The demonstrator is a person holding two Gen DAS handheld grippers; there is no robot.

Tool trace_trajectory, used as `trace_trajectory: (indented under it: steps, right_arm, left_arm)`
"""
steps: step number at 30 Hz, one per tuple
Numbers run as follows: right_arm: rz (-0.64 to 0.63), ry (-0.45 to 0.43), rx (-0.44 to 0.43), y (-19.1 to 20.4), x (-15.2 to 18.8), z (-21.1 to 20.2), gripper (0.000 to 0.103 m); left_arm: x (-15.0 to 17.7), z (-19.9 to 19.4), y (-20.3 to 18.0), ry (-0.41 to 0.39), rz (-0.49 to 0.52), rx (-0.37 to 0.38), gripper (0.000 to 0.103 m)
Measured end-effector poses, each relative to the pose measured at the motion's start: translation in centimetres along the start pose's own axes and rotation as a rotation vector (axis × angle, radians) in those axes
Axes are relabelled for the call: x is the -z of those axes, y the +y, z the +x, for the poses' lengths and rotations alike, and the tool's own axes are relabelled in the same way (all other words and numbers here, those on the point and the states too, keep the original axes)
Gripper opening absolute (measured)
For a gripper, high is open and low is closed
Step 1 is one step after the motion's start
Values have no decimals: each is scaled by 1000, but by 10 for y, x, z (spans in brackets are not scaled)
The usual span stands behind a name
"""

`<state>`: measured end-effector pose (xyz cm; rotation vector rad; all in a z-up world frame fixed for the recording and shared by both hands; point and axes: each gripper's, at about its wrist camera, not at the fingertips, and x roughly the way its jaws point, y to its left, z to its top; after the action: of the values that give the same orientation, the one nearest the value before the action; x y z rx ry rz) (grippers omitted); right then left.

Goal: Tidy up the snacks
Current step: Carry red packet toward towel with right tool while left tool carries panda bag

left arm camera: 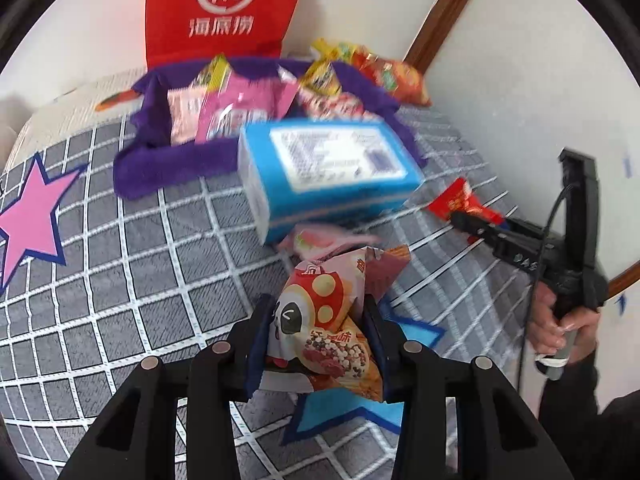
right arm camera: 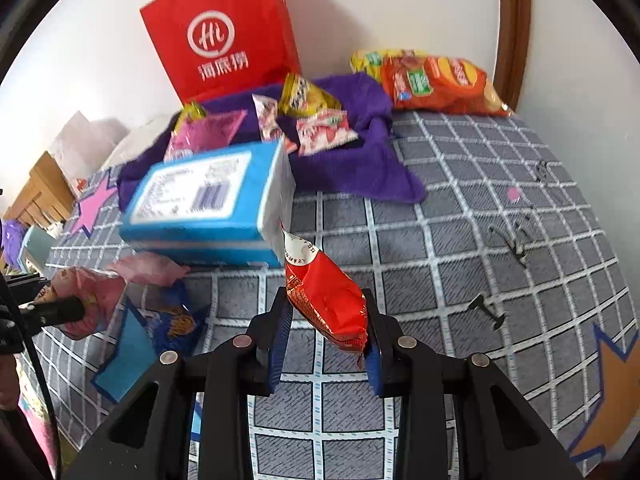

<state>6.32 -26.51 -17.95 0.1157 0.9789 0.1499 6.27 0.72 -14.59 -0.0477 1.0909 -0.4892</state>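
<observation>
In the left wrist view my left gripper is shut on a pink and red snack packet with a panda face, held above the grey checked bedspread. In the right wrist view my right gripper is shut on a red snack packet that sticks up between its fingers. A purple cloth tray at the back holds several small packets. A blue box lies just in front of the tray. A pink packet lies on the bed beyond the panda packet.
A red paper bag stands against the wall behind the tray. Orange and yellow chip bags lie in the back right corner. A blue packet lies on the bed at the left. White walls close the back and right.
</observation>
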Motion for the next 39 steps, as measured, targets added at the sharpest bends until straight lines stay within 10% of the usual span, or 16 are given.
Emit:
trace_trajectory:
  steps: [39]
  right_arm:
    - [-66,-143,-50,49,-174,-20,33]
  left_arm:
    - [-147,-68,50,-370,-133,-197,40]
